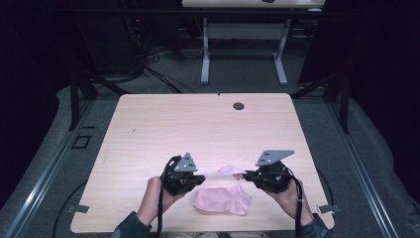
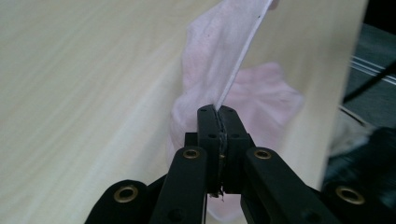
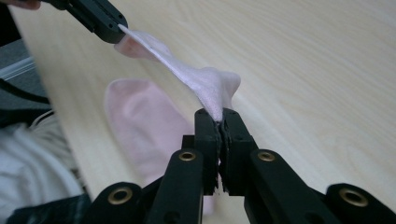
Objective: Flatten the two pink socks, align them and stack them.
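Nearest the person, a flat pale-pink knitted sock [image 1: 222,200] lies limp on the light wood-grain counter [image 1: 163,124], close to its front edge. Just above it, a second pale-pink sock [image 1: 225,171] hangs stretched in the air between the two grippers. The left gripper [image 1: 202,177] has its black fingers [image 2: 208,128] pressed together on one end; the right gripper [image 1: 246,174] pinches the other end likewise. The cloth looks light, soft and stretchy, likely to sag or slip, so firm holds at cuff and toe suit it best. Beyond, the counter is smooth and matte.
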The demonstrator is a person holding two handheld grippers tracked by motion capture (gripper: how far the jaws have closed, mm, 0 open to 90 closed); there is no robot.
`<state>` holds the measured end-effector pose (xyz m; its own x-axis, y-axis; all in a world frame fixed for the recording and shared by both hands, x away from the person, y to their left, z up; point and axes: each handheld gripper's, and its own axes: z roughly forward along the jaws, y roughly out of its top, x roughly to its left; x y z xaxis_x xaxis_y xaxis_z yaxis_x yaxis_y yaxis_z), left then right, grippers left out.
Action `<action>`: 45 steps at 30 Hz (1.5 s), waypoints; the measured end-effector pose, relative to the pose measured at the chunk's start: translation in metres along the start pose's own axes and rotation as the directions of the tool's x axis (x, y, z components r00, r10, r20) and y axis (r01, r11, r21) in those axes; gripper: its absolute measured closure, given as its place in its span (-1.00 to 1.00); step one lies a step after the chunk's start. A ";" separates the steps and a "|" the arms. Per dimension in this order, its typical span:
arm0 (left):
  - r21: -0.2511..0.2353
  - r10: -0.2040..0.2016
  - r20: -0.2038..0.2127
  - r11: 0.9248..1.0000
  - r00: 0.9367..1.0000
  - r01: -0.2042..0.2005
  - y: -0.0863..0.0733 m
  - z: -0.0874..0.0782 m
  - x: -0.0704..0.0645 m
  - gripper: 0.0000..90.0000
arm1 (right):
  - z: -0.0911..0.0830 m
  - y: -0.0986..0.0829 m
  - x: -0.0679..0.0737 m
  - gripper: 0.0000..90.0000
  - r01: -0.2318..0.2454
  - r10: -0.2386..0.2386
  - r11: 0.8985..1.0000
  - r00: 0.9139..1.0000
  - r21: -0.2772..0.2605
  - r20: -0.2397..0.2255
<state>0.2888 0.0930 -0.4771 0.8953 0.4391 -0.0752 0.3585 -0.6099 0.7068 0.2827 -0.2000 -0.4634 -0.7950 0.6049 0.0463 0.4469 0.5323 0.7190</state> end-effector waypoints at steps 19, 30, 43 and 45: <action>0.149 -0.270 0.137 0.957 0.953 0.250 -0.029 0.054 0.051 0.71 | 0.058 -0.033 -0.034 0.56 -0.176 0.194 0.965 0.978 0.195 -0.075; 0.128 -0.339 0.103 0.937 0.935 0.326 -0.046 0.055 0.063 0.11 | 0.075 -0.032 -0.058 0.32 -0.200 0.201 0.973 0.980 0.112 0.001; 0.104 -0.333 0.050 0.939 0.942 0.327 -0.057 0.051 0.051 0.69 | 0.115 -0.025 -0.065 0.75 -0.132 0.131 0.973 0.991 0.189 0.019; 0.097 -0.330 0.045 0.941 0.943 0.324 -0.058 0.051 0.051 0.82 | 0.114 -0.026 -0.064 0.85 -0.140 0.141 0.973 0.990 0.181 0.007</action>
<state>0.3268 0.1170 -0.5578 0.7380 0.5853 -0.3358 0.6533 -0.4953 0.5726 0.3687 -0.1855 -0.5639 -0.7211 0.6780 0.1429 0.6208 0.5405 0.5679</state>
